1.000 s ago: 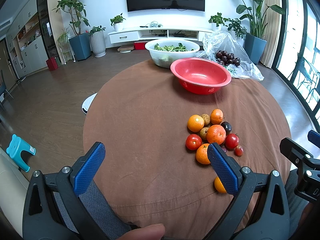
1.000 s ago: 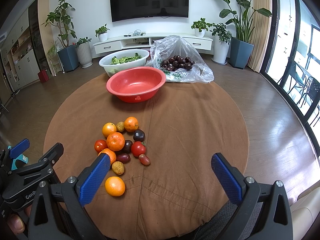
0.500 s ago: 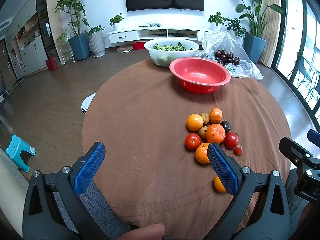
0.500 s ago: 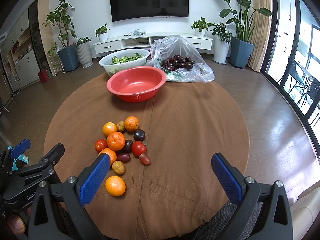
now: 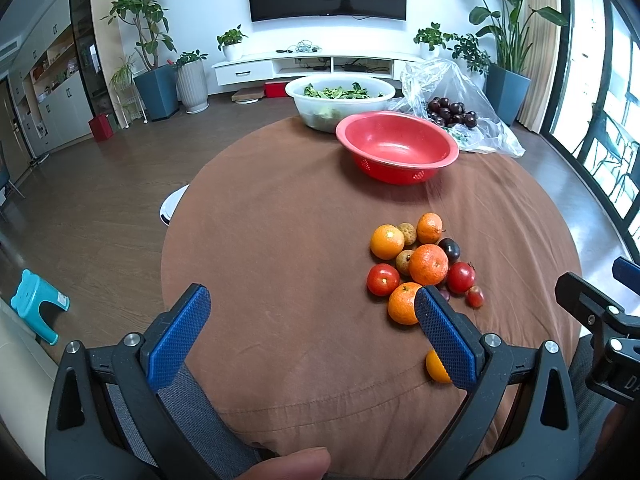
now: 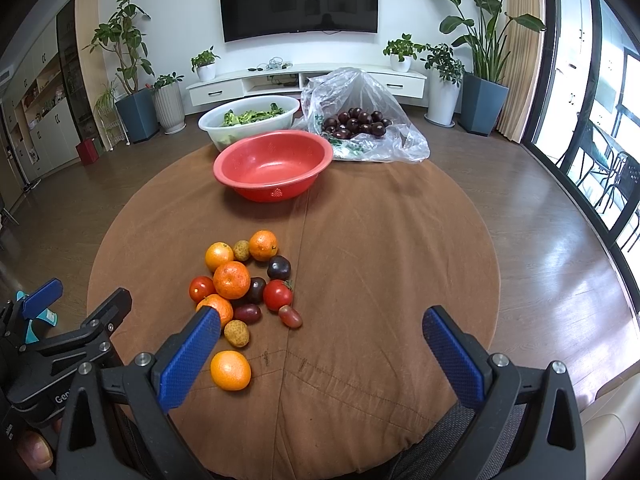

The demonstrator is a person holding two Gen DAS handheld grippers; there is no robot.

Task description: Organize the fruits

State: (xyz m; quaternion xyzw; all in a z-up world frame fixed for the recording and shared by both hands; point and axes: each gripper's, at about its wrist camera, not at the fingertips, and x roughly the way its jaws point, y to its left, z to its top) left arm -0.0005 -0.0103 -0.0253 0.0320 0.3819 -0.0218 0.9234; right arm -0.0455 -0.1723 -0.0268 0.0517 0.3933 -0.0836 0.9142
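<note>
Nothing on the worktop has shifted since the earlier frames; your view has only crept slightly. Your left gripper (image 5: 310,312) and right gripper (image 6: 320,334) both hover with jaws wide apart, holding nothing. A cluster of oranges, red tomatoes and dark plums (image 6: 244,280) lies at centre-left of the right view on the round brown-clothed worktop (image 6: 392,264); one lone orange (image 6: 231,370) sits below it. An empty red plastic bowl (image 6: 274,168) stands above, well apart.

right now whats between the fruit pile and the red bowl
Nothing: in the right wrist view only bare brown tablecloth separates the fruit pile from the red bowl.
</note>
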